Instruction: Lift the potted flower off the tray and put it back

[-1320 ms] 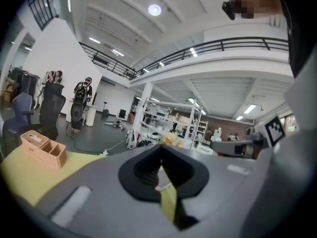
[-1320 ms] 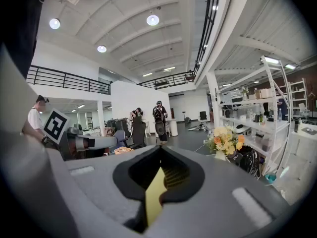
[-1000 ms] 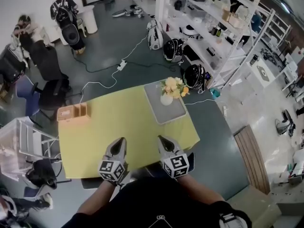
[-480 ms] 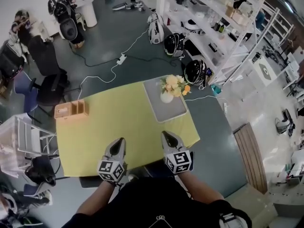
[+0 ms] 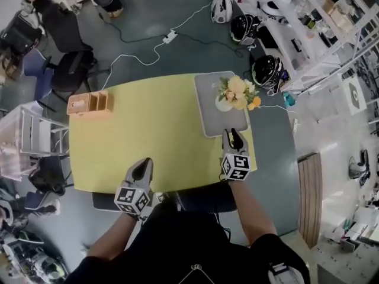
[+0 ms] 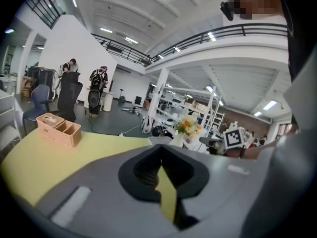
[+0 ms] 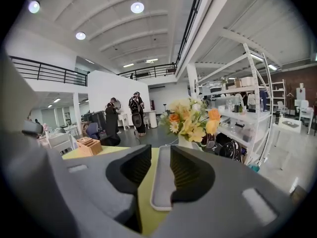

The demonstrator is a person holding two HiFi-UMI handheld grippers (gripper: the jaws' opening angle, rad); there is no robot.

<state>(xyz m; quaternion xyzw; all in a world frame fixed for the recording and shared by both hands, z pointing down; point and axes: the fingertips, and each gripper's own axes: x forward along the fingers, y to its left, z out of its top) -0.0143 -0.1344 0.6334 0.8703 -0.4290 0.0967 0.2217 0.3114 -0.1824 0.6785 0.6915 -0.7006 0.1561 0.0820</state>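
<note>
The potted flower (image 5: 237,92), yellow and orange blooms in a white vase, stands on the grey tray (image 5: 232,124) at the far right of the yellow table (image 5: 148,135). My right gripper (image 5: 233,136) hovers at the tray's near edge, pointing at the pot. Its jaws are opening with nothing between them. In the right gripper view the flower (image 7: 190,120) rises beyond the tray (image 7: 161,182), past the right gripper (image 7: 159,152). My left gripper (image 5: 141,169) is shut and empty over the table's front edge. The left gripper (image 6: 160,155) sees the flower (image 6: 187,127) ahead to the right.
A wooden organizer box (image 5: 90,104) sits at the table's far left corner. White shelving (image 5: 308,22) with helmets (image 5: 266,70) below it stands beyond the tray. A white rack (image 5: 29,141) and office chairs (image 5: 71,76) flank the left side. A power cable (image 5: 148,49) lies on the floor.
My right gripper moved forward and to the right up to the tray's near edge, and its jaws parted. My left gripper sank a little at the front edge.
</note>
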